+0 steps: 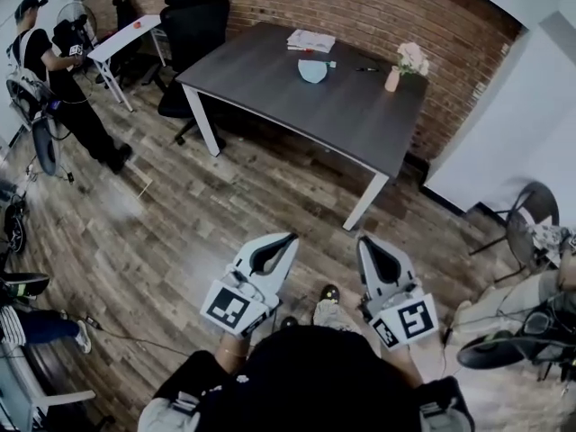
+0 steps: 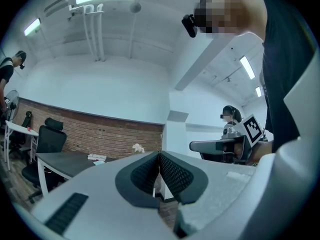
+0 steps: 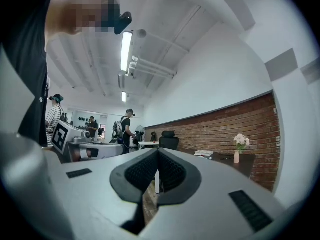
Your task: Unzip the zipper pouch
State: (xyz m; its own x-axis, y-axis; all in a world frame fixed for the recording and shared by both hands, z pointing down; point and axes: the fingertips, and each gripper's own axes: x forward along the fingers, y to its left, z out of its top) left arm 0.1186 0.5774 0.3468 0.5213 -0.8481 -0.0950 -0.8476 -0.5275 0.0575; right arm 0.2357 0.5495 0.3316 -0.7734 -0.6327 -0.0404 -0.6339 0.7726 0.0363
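A person is standing on a wood floor (image 1: 171, 232), holding the left gripper (image 1: 288, 238) and the right gripper (image 1: 364, 240) side by side out in front, both pointing level toward a dark table (image 1: 261, 79). Both pairs of jaws are pressing fully together, with nothing between them. The light blue zipper pouch (image 1: 312, 70) is lying on the table's far side, well apart from both grippers, near a stack of papers (image 1: 310, 40), with a vase of flowers (image 1: 394, 77) to its right.

White left tongs (image 1: 288, 238) and right tongs (image 1: 364, 239), black-padded, with marker cubes (image 1: 229, 306).
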